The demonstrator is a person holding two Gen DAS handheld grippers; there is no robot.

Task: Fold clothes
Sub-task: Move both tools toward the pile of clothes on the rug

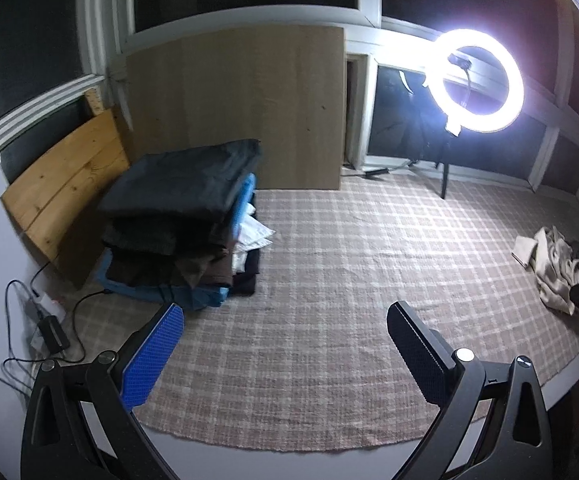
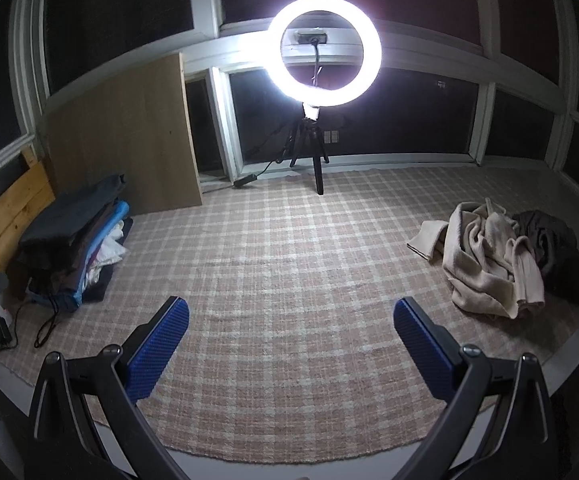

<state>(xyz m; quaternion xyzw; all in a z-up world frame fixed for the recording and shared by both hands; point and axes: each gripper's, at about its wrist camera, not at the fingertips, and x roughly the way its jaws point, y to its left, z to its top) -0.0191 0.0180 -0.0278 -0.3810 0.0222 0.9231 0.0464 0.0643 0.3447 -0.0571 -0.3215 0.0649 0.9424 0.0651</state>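
Observation:
A stack of folded clothes [image 1: 185,220] stands on the left of the checked rug [image 1: 349,280]; it also shows in the right wrist view [image 2: 77,248]. A loose heap with a beige garment [image 2: 489,256] and a dark garment [image 2: 549,240] lies at the rug's right edge; the beige garment also shows in the left wrist view [image 1: 557,268]. My left gripper [image 1: 285,320] is open and empty above the rug. My right gripper [image 2: 291,314] is open and empty above the rug, left of the heap.
A lit ring light on a tripod [image 2: 325,48] stands at the rug's far edge. A large board [image 1: 237,108] and a wooden plank [image 1: 65,192] lean on the wall behind the stack. Cables and a power adapter [image 1: 51,330] lie on the floor at left.

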